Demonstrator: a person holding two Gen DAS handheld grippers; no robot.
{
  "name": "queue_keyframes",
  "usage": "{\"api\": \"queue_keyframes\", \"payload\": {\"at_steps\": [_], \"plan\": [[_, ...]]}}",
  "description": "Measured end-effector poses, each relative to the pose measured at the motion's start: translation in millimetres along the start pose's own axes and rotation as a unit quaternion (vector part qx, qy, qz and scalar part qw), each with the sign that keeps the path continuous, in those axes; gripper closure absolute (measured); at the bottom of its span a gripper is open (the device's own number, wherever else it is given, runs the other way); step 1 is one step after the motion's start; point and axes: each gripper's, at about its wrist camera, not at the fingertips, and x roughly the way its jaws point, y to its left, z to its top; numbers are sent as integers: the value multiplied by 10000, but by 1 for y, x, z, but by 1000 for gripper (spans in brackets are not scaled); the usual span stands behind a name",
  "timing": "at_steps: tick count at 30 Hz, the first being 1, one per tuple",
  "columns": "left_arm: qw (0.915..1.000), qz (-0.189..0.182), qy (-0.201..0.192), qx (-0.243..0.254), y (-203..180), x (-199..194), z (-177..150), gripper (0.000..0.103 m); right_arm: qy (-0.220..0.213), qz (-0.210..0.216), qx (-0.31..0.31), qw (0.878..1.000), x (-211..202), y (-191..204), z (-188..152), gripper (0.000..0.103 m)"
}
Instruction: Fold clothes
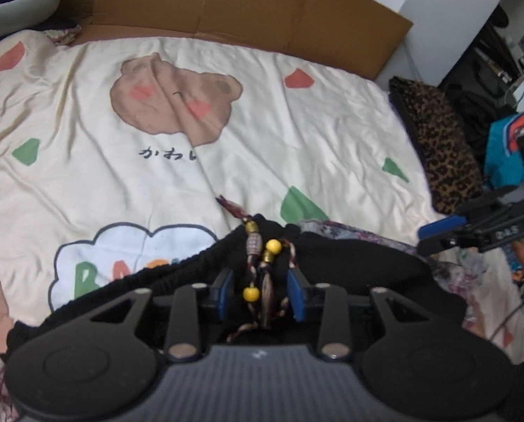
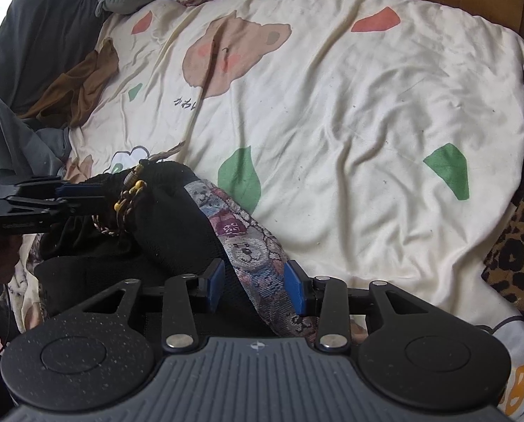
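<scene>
Black knit garment [image 1: 349, 263] with beaded drawstring [image 1: 262, 263], bunched at lower centre on the bed sheet [image 1: 297, 133]. Left tongs [image 1: 260, 293] and right tongs [image 2: 253, 283] parted, straddling cloth unclamped. Advice: grip hem only, avoiding cords.

Soft, even daylight, brightest at the right-wrist view's upper left; fisheye bends the edges, which look slightly blurred.

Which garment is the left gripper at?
On the cream bear-print bedsheet, near its front edge, lies a black garment with a teddy-print lining. A braided drawstring with yellow beads marks it, right between the left gripper fingers.
</scene>
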Motion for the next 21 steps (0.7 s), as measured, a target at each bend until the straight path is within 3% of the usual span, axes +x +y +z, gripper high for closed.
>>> {"api": "queue_keyframes", "payload": {"at_steps": [7, 9, 10, 21], "plan": [[9997, 41, 176, 154, -3, 23, 3, 71, -14, -9, -55, 10000, 1, 4, 1, 56], [9997, 60, 235, 86, 0, 28, 1, 89, -32, -6, -43, 10000, 1, 4, 1, 56], [9996, 100, 249, 74, 1, 29, 1, 94, -39, -3, -35, 10000, 1, 4, 2, 56], [9997, -197, 90, -75, 2, -21, -5, 99, -41, -44, -20, 10000, 2, 4, 5, 56]]}}
